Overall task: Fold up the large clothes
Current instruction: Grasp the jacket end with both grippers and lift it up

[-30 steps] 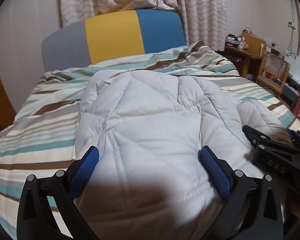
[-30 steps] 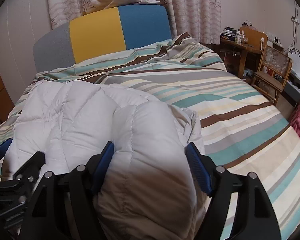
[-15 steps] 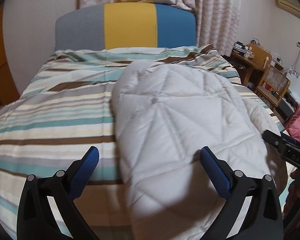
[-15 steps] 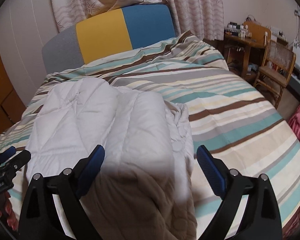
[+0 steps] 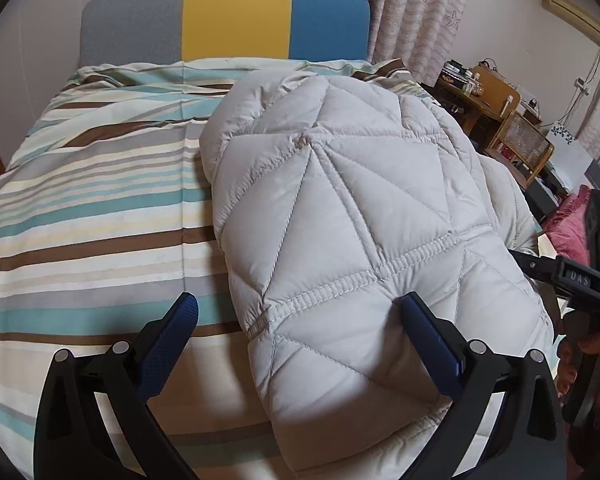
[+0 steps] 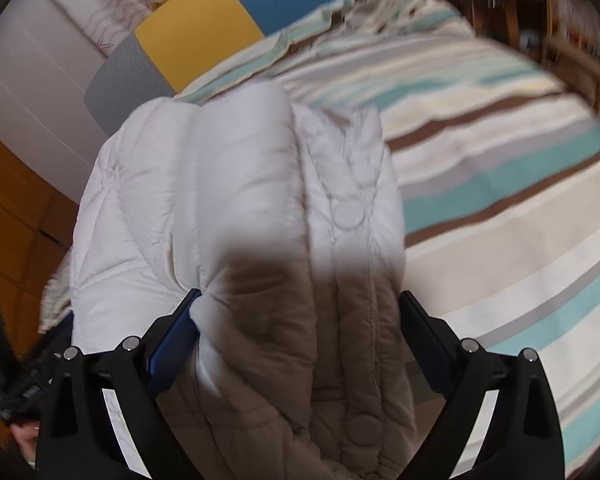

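A white quilted puffer jacket lies folded lengthwise on the striped bed. My left gripper is open at its near left corner; the right finger presses the hem, the left finger hovers over the bedcover. In the right wrist view the jacket fills the middle, its snap-button placket on the right side. My right gripper is open, its jaws straddling the jacket's near end. The right gripper also shows at the right edge of the left wrist view.
The striped bedcover spreads left of the jacket and on its right in the right wrist view. A grey, yellow and blue headboard stands at the back. A wooden desk and wicker chair stand right of the bed.
Both grippers have stayed open. The left view has shifted left and closer to the jacket's near corner. The right view has tilted and moved closer over the jacket, blurred by motion.
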